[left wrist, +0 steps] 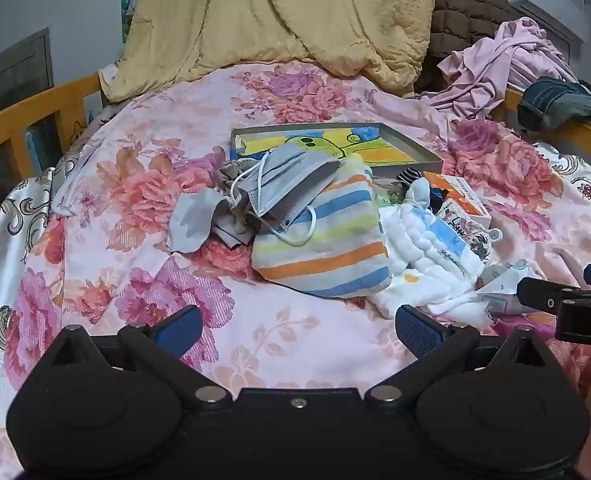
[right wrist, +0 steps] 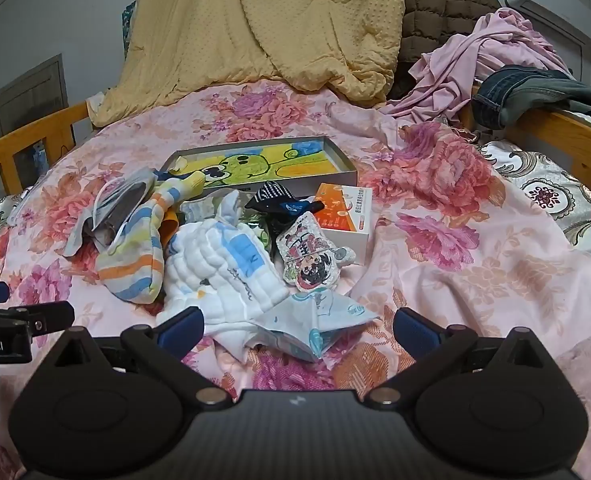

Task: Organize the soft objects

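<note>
Both your claws, left [left wrist: 298,330] and right [right wrist: 298,330], hang open and empty near the bed's [left wrist: 255,340] foot edge. The pile [left wrist: 319,236] lies mid-bed, so I judge nothing is sorted yet.

Dim, flat indoor light; shadows soft, no glare. Focus fairly sharp throughout. Strong fisheye bending and dark corners at edges.

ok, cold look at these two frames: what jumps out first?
The jumble of soft things mid-bed on the pink floral sheet: a striped cloth with a grey face mask draped on it, and a white quilted cloth to its right. Behind them lies a shallow tray with a bright cartoon drawing. A big yellow quilt is heaped at the far end, and both grippers, left gripper and right gripper, are open and holding nothing.
</note>
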Action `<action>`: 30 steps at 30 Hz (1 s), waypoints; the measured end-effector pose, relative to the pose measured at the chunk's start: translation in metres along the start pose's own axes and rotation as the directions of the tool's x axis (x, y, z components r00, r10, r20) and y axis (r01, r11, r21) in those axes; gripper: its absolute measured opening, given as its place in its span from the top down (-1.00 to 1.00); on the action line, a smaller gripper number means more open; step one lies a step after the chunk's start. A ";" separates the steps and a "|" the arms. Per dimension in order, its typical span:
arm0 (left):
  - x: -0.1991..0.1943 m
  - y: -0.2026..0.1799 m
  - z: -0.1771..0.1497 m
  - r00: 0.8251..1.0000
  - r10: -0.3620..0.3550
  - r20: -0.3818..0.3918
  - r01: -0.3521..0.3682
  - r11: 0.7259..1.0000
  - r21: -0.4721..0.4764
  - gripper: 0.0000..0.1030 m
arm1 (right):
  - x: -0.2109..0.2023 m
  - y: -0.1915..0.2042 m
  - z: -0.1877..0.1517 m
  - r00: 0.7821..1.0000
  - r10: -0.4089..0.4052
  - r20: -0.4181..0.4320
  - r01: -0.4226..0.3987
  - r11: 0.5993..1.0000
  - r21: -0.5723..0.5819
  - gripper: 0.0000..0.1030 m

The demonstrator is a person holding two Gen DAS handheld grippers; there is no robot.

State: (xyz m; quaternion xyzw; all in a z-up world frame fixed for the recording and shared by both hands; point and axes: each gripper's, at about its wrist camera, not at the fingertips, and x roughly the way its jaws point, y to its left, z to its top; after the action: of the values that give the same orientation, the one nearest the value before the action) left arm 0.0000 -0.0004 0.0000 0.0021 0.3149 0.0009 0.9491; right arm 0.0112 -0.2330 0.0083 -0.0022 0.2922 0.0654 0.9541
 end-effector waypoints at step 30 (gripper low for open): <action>0.002 0.000 -0.003 1.000 -0.029 -0.006 0.029 0.999 -0.028 -0.98 | 0.000 0.002 -0.001 1.000 -0.003 -0.002 0.003 1.000 -0.005 -1.00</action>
State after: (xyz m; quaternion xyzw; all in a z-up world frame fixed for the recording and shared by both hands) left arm -0.0004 -0.0002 -0.0040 -0.0158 0.3179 -0.0083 0.9480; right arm 0.0108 -0.2312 0.0075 -0.0053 0.2932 0.0646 0.9538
